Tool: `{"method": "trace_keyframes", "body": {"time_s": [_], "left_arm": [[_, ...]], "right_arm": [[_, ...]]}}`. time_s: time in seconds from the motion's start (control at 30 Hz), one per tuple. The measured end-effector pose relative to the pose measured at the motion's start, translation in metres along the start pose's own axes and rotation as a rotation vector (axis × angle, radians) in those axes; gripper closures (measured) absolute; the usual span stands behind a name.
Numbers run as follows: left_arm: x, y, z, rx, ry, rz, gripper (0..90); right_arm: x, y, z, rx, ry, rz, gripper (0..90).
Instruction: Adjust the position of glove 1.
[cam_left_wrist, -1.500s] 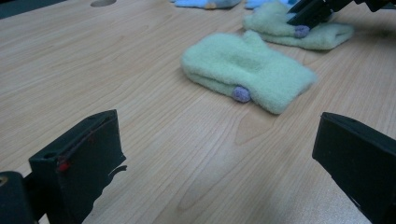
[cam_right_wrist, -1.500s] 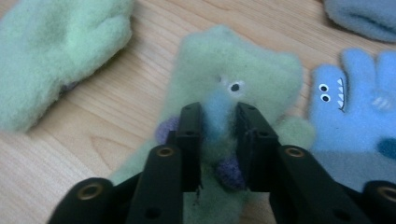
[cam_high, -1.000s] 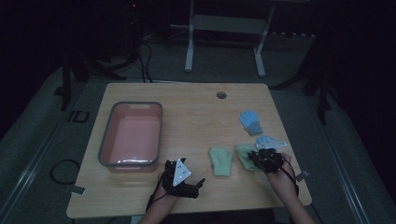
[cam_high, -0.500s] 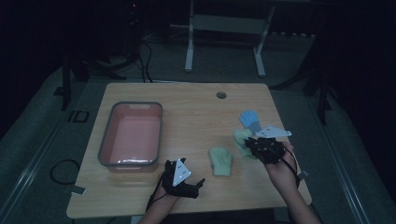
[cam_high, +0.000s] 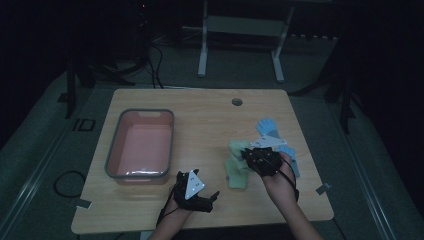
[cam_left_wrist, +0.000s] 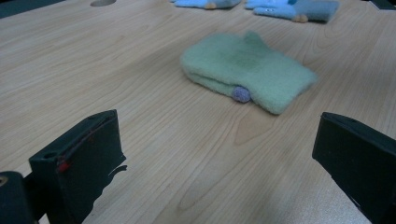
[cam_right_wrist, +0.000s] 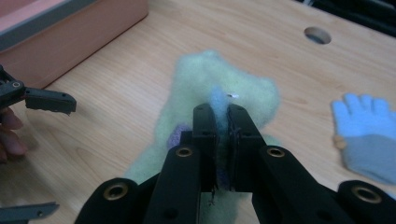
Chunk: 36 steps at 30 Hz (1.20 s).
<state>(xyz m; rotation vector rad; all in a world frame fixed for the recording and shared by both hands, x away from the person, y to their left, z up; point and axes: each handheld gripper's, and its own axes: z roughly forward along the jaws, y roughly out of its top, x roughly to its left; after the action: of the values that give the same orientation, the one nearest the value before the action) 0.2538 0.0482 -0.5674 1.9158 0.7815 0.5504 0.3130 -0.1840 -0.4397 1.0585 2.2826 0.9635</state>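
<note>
The right tongs (cam_right_wrist: 220, 112) are clamped on a green glove (cam_right_wrist: 219, 88), pinching its fuzzy fabric between the two black jaws; the glove hangs from them above the tabletop (cam_right_wrist: 140, 60). In the high view the right tongs (cam_high: 248, 154) sit right of the tabletop's middle, with the held glove (cam_high: 237, 147) at their left side. A second green glove (cam_left_wrist: 245, 70) lies flat on the wood, folded, with a small purple bead at its edge; in the high view it is (cam_high: 236, 175) just below the held one. The left tongs (cam_left_wrist: 219, 154) are apart, nothing between the jaws, facing that lying glove from near the front edge (cam_high: 207, 197). Blue gloves (cam_high: 267, 127) lie to the right, near the right hand. A pink bin (cam_high: 142, 145) with a grey rim stands on the left half of the tabletop, well apart from the gloves
</note>
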Motion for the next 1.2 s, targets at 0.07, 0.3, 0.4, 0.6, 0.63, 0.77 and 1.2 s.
{"method": "trace_keyframes", "body": {"time_s": [0.07, 0.3, 0.4, 0.6, 0.63, 0.77, 1.2], "left_arm": [[0.0, 0.0, 0.0, 0.0, -0.001, 0.001, 1.8], [0.0, 0.0, 0.0, 0.0, -0.002, 0.001, 1.8], [0.0, 0.0, 0.0, 0.002, -0.002, 0.005, 1.8], [0.0, 0.0, 0.0, 0.001, -0.002, 0.001, 1.8], [0.0, 0.0, 0.0, 0.002, -0.002, 0.001, 1.8], [0.0, 0.0, 0.0, 0.004, -0.001, 0.006, 1.8], [0.004, -0.001, -0.001, -0.005, 0.004, -0.038, 1.8]], "right_arm": [[0.002, -0.001, 0.002, 0.001, 0.0, 0.005, 83.5], [0.011, -0.015, 0.018, 0.051, -0.026, 0.035, 83.4], [0.012, -0.021, 0.023, 0.067, -0.02, 0.06, 83.4], [0.015, -0.03, 0.032, 0.094, -0.027, 0.062, 83.3], [0.015, -0.032, 0.035, 0.102, -0.028, 0.066, 83.3], [0.014, -0.042, 0.046, 0.136, -0.017, 0.084, 83.1], [0.015, -0.055, 0.06, 0.176, 0.019, 0.081, 75.8]]}}
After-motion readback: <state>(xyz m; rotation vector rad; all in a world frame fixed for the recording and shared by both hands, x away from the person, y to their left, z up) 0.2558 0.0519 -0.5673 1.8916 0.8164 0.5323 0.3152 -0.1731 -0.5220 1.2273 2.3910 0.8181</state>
